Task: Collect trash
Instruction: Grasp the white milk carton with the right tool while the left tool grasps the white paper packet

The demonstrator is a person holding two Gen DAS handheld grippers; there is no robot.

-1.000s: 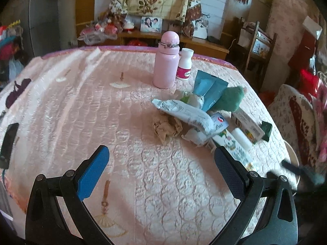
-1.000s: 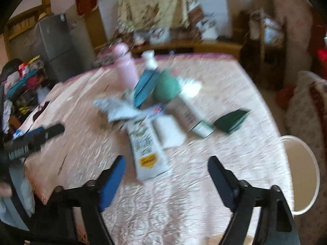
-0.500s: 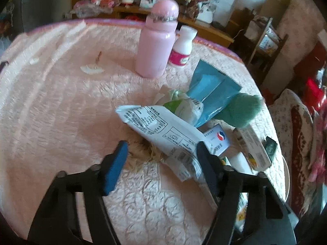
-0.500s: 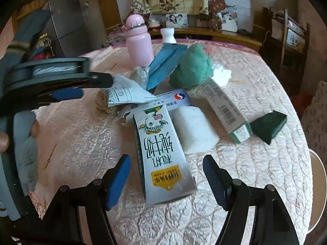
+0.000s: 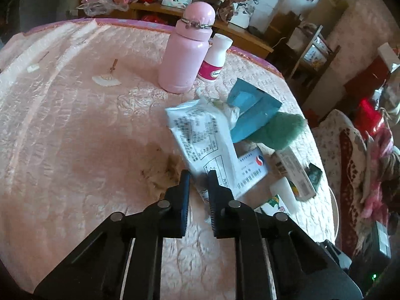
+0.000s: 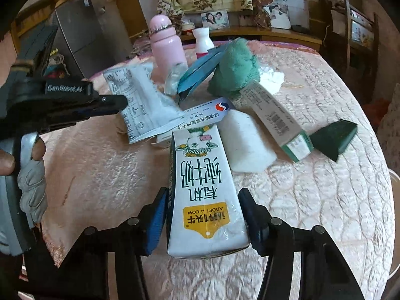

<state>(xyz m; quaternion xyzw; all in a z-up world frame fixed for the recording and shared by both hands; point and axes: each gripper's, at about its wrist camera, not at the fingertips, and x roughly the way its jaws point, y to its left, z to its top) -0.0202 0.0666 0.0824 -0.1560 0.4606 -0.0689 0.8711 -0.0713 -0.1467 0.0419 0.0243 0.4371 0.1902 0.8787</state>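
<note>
My left gripper (image 5: pixel 198 175) is shut on the near end of a white printed plastic wrapper (image 5: pixel 200 135), lifting it off the pile; it also shows in the right wrist view (image 6: pixel 140 102), held by the left gripper (image 6: pixel 120 101). My right gripper (image 6: pixel 202 200) straddles a white milk carton (image 6: pixel 205 187) lying on the table; the fingers stand close to its sides, contact unclear. A crumpled brown paper (image 5: pixel 162 172) lies partly hidden under the left fingers.
A pink bottle (image 5: pixel 186 50) and a small white bottle (image 5: pixel 215 57) stand at the back. A blue packet (image 5: pixel 252 107), green fuzzy ball (image 5: pixel 277 130), medicine boxes (image 6: pixel 275 120), white tissue (image 6: pixel 245 145) and dark green wrapper (image 6: pixel 335 135) lie on the pink quilted table (image 5: pixel 75 125).
My left gripper closed on the white wrapper and raised it. My right gripper moved forward and narrowed around the milk carton.
</note>
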